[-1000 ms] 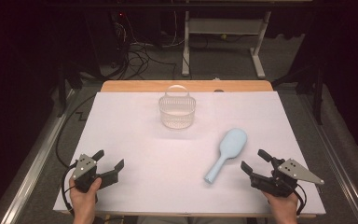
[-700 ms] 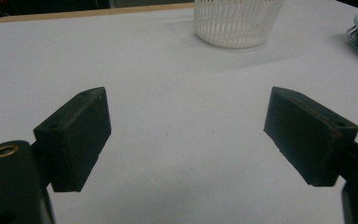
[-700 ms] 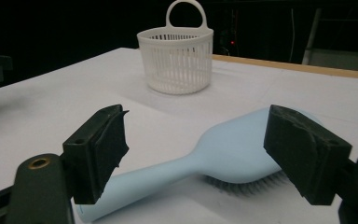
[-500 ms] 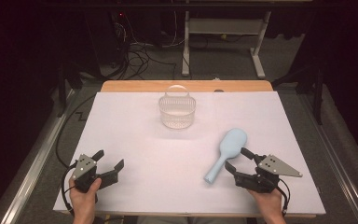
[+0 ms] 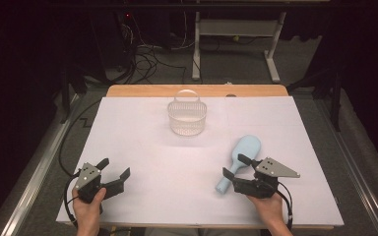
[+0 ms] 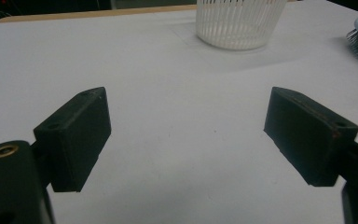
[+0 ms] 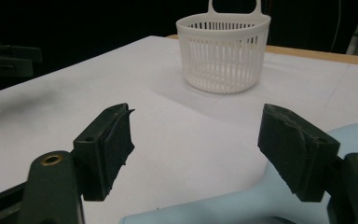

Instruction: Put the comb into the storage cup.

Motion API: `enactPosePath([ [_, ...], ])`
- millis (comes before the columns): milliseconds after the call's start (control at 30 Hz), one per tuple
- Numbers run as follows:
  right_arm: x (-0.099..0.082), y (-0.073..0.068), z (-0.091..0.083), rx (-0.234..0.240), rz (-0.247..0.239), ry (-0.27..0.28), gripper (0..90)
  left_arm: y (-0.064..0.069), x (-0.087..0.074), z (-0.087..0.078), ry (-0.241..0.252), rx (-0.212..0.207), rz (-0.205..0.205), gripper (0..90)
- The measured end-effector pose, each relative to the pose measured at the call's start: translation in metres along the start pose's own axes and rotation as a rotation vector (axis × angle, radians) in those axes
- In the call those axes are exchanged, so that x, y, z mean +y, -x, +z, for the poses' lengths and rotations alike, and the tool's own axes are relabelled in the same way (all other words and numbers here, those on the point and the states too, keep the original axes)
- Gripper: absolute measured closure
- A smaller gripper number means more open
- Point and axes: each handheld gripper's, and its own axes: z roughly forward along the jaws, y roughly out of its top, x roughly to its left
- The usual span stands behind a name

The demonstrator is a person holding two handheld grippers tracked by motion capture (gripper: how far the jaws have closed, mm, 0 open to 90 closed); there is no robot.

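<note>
One white sheet covers the counter (image 5: pixel 142 147), whose wooden far edge shows as a tan strip beyond it. The room behind is dark, with grey floor, a tangle of cables and the pale legs of a stand.

A white slatted basket (image 5: pixel 187 116) with a looped handle stands upright near the far middle of the counter, well apart from both hands. In the left gripper view it stands straight ahead, and in the right gripper view it sits beyond the gap between the fingers. Bare sheet lies between it and the grippers, so nothing blocks the way.

The light-blue hairbrush (image 5: pixel 239 162) lies flat at the right of the counter, its wide head toward the far side and its handle pointing at the near edge. From the left gripper view its bristles peek in at the upper right corner.

The right gripper (image 5: pixel 234 166) sits low over the brush handle, held by the right hand (image 5: pixel 270 209). Its jaws have just been closing a little, yet they are wide apart; the handle (image 7: pixel 205 210) runs low between them and the pads are not pressing on it.

The left gripper (image 5: pixel 112 169), in the left hand (image 5: pixel 87 209), rests at the near left with its jaws spread wide on nothing, well apart from the brush.
</note>
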Motion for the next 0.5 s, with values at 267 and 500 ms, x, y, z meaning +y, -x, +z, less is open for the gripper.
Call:
enactPosePath([
  [267,0.006,-0.007,0.013,0.036,0.002,-0.071,33.1,0.000,0.000,0.000,-0.001,0.000,-0.002,15.3],
  [500,0.014,-0.005,0.020,0.055,0.026,-0.142,41.9,-0.001,0.000,0.000,0.001,0.001,-0.003,15.3],
])
